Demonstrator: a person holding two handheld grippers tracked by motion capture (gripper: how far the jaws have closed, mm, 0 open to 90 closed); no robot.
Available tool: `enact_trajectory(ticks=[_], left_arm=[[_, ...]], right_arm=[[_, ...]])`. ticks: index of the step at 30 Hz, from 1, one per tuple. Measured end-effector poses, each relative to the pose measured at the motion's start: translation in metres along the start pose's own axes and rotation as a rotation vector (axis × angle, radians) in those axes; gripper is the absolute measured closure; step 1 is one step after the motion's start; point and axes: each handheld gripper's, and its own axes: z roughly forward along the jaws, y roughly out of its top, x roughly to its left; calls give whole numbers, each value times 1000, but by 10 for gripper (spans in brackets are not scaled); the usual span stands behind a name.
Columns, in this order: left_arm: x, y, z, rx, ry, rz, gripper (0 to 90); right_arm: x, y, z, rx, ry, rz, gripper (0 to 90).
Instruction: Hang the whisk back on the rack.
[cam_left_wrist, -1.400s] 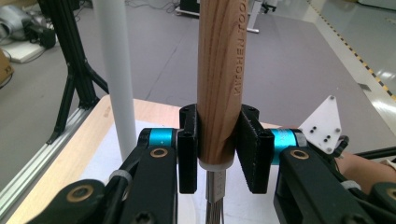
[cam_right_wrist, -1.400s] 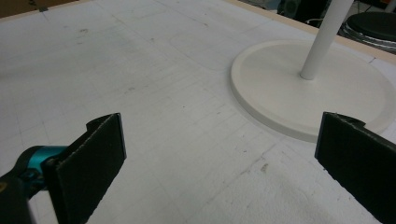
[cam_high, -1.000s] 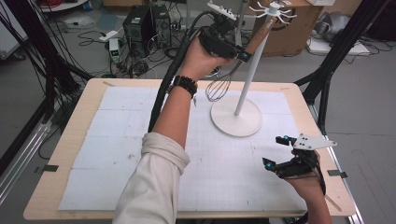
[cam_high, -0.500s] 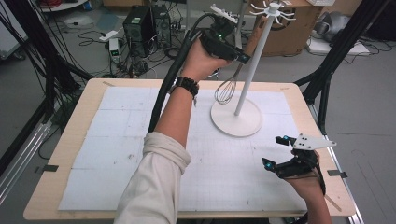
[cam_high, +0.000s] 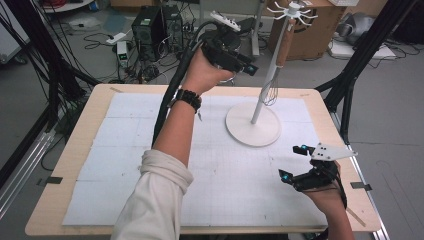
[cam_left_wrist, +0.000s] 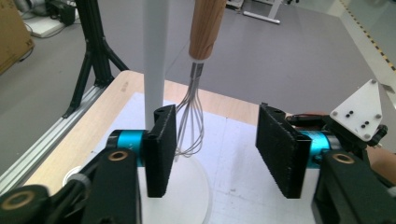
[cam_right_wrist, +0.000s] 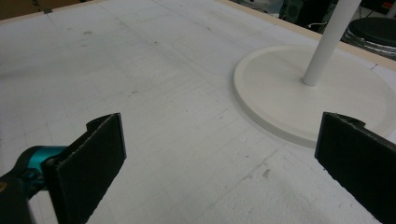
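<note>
The whisk (cam_left_wrist: 198, 74) hangs from the rack (cam_high: 289, 10) just ahead of my left claw (cam_left_wrist: 219, 149), wooden handle up, wire loops down beside the white pole (cam_left_wrist: 154, 56). I judge it light; the wires look springy and would squash or slip under the pads, so the stiff handle above the loops is the place to grip. My left claw's jaws have just been opening and stand apart with nothing between them, the whisk a little beyond and nearer the left-hand pad (cam_left_wrist: 161, 149). My right claw (cam_right_wrist: 219, 163) is spread wide and empty, low over the white gridded mat (cam_right_wrist: 140, 84), with the round base (cam_right_wrist: 280, 93) ahead of it. Past the table (cam_high: 100, 100) I see grey floor, black frame legs, cables and a cardboard box (cam_high: 320, 35).
</note>
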Motion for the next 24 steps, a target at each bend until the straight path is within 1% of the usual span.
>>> enact_trajectory(ticks=[3, 4, 5, 6, 7, 9, 12, 14, 15, 16, 17, 19, 21, 23, 24], left_arm=[[-3, -5, -7, 12, 6, 2, 431], [-4, -8, -11, 7, 14, 2, 397], [-5, -10, -14, 10, 22, 0, 397], [-6, -12, -17, 11, 34, -5, 345], [-7, -14, -20, 11, 45, -6, 345], [-9, -17, -26, 9, 56, -6, 304], [-14, -23, -32, 13, 59, 6, 250], [-19, -26, -36, 30, 73, 16, 215], [-21, -28, -37, 28, 76, 17, 194], [-23, -30, -39, 26, 80, 25, 181], [-26, -32, -40, 13, 83, 23, 171], [-29, -36, -43, 24, 93, 23, 152], [-31, -40, -46, 31, 115, 20, 121], [-34, -44, -50, 29, 113, 26, 105], [-35, -47, -52, 17, 112, 19, 96]], right_arm=[[1, 1, 2, 5, 2, -2, 6], [1, 2, 3, 3, 1, -9, 7], [1, 2, 3, 3, 1, -9, 7], [1, 3, 4, 5, 2, -14, 6], [2, 4, 4, 6, 2, -10, 7], [2, 5, 4, 4, 2, -12, 7], [3, 6, 6, 3, 4, -22, 6], [5, 7, 6, 6, 7, -25, 7], [6, 7, 6, 5, 8, -26, 7], [6, 8, 6, 4, 9, -27, 7], [6, 8, 6, 1, 9, -31, 6], [6, 9, 6, 0, 12, -31, 6], [6, 10, 7, 2, 13, -30, 6], [6, 11, 9, 0, 14, -32, 6], [6, 11, 9, 4, 13, -34, 6]])
